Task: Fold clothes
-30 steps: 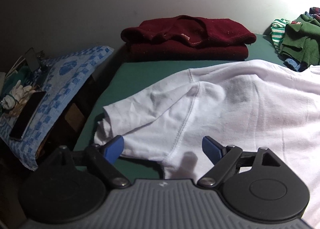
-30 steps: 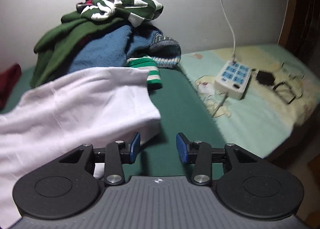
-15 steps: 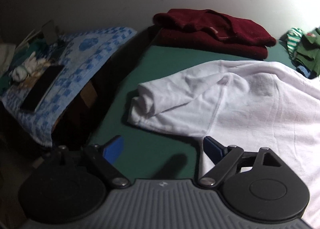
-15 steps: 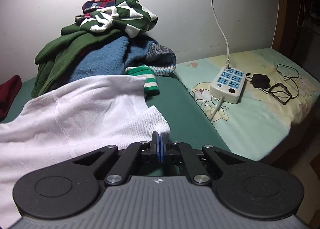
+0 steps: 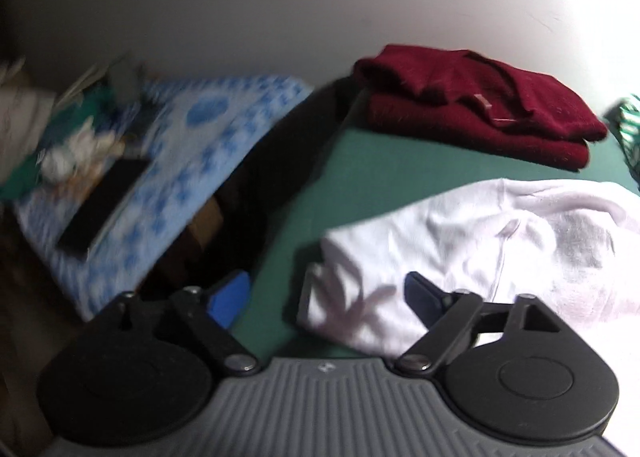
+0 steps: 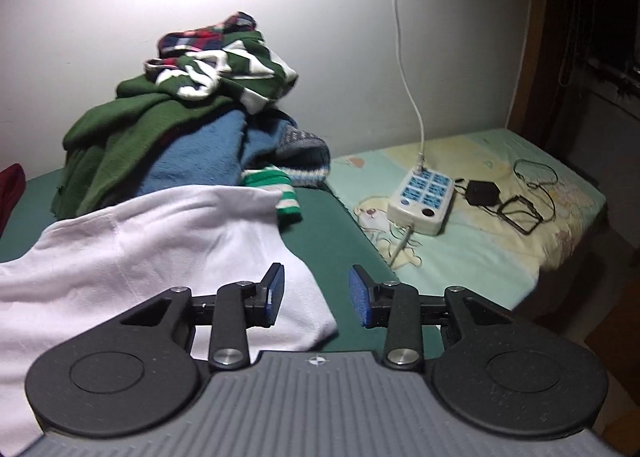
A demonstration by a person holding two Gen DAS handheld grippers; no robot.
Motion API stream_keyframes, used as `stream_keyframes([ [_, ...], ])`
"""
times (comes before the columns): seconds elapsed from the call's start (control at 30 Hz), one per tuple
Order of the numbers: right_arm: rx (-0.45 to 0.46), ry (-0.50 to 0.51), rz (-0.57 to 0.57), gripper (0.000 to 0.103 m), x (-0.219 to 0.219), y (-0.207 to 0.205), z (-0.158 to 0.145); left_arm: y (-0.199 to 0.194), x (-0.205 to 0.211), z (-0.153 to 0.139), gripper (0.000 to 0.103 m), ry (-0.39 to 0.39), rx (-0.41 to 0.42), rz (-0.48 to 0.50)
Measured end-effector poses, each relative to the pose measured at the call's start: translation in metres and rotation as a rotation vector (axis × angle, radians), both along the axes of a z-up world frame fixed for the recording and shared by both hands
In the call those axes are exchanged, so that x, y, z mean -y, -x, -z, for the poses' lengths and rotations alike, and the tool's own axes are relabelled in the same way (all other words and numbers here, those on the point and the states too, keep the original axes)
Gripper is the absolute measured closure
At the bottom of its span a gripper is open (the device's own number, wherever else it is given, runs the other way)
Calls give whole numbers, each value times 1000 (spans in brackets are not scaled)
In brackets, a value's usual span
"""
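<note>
A white T-shirt (image 5: 500, 241) lies spread on the green table (image 5: 384, 161). Its left sleeve end is bunched right in front of my left gripper (image 5: 324, 297), which is open and empty, its right finger over the cloth. In the right wrist view the shirt (image 6: 140, 253) lies at the left, and its right sleeve corner sits between and under the fingers of my right gripper (image 6: 316, 293), which is open and holds nothing.
A folded maroon sweater (image 5: 476, 105) lies at the table's back. A pile of unfolded clothes (image 6: 192, 129) stands behind the shirt. At the left is a blue patterned cloth (image 5: 192, 177) with a phone (image 5: 104, 205); at the right a power strip (image 6: 424, 201) with cables.
My left gripper swung left and stayed open, with the sleeve end now between its fingers. My right gripper shut half a second ago and has opened again.
</note>
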State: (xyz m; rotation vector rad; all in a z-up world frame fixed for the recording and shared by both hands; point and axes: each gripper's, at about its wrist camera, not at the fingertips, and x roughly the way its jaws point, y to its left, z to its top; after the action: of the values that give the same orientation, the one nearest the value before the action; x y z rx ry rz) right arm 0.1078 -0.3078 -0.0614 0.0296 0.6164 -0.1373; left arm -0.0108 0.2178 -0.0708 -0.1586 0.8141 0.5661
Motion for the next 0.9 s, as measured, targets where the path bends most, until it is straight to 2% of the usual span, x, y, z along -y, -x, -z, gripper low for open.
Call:
stream_keyframes([
  [0.13,-4,-15,-65,64,-17,0,1,-21,-18,2,9,74,-9,48],
  [0.17,-9,-13,-76,64,-21,0,3,-26,-23,4,13,103,-10,44],
  [0.27,-20,-2,-95,64,-30,0,7,-39,-36,11,46,189,-15,31],
  [0.3,-22,0,-95,64,-31,0,8,-42,-39,12,65,207,-12,29],
  [0.33,-23,0,-95,64,-31,0,8,-43,-40,12,71,216,-5,28],
  [0.37,-23,1,-92,64,-31,0,8,-44,-40,11,86,227,2,28],
  [0.4,-21,2,-89,64,-30,-1,8,-45,-41,10,92,239,11,28],
  [0.47,-17,-1,-77,64,-27,-2,7,-47,-37,5,97,197,25,35],
  [0.57,-16,-12,-55,64,-21,-4,7,-57,-30,-5,97,87,31,34],
  [0.67,-12,-19,-43,64,-18,-7,5,-70,-38,-13,97,-18,40,-9],
  [0.83,-16,2,-71,63,-22,-13,8,-104,-55,9,96,-36,-38,4],
  [0.9,-29,13,-99,62,-23,-19,11,-110,-54,17,88,-65,-78,12],
])
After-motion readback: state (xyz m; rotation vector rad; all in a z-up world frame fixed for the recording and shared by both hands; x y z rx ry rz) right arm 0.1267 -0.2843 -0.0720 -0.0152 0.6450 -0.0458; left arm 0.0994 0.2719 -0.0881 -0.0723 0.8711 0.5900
